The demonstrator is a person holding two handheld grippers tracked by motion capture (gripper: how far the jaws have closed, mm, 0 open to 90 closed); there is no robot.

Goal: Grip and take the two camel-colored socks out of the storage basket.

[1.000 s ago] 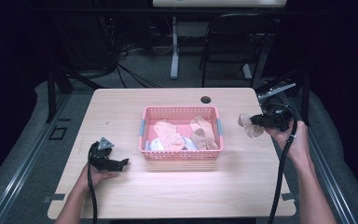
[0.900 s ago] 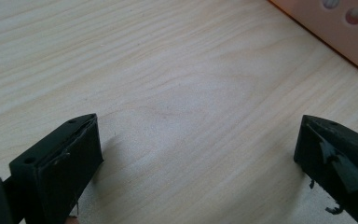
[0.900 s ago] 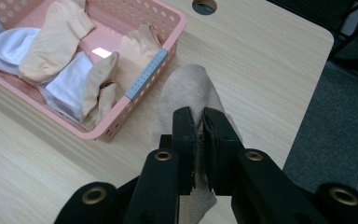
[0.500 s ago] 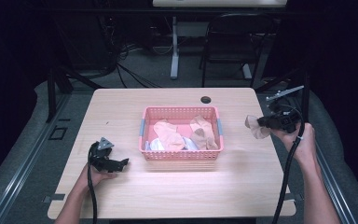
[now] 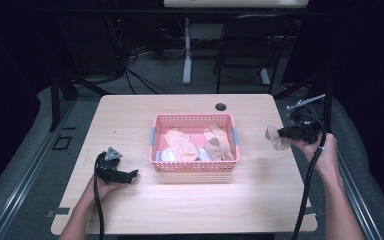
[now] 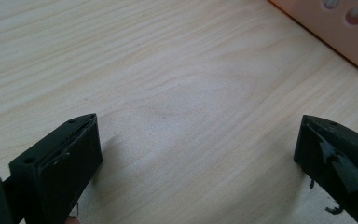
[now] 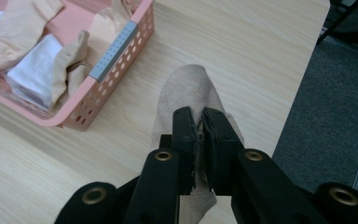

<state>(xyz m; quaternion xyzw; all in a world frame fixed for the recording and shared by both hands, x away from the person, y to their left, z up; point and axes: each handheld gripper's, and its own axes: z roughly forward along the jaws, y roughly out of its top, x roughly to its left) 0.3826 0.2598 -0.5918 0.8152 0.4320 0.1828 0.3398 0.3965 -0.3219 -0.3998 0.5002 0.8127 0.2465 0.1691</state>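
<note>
A pink plastic basket (image 5: 194,167) stands in the middle of the table and holds several beige and white socks (image 5: 180,144). My right gripper (image 5: 283,134) hovers over the table's right edge, shut on a beige sock (image 5: 275,140) that hangs from its jaws. In the right gripper view the sock (image 7: 191,88) is pinched between the two black jaws, with the basket's corner (image 7: 116,46) up to the left. My left gripper (image 5: 130,175) rests low on the table at the front left, open, with bare wood between its jaws (image 6: 200,140).
A round cable hole (image 5: 221,106) sits in the table behind the basket. The table's right edge (image 7: 307,70) drops to dark carpet. A chair (image 5: 245,45) and a desk leg stand beyond the far edge. Cables trail from both grippers.
My right gripper has carried the sock slightly to the right and nearer, toward the table's right edge. The left gripper has stayed put.
</note>
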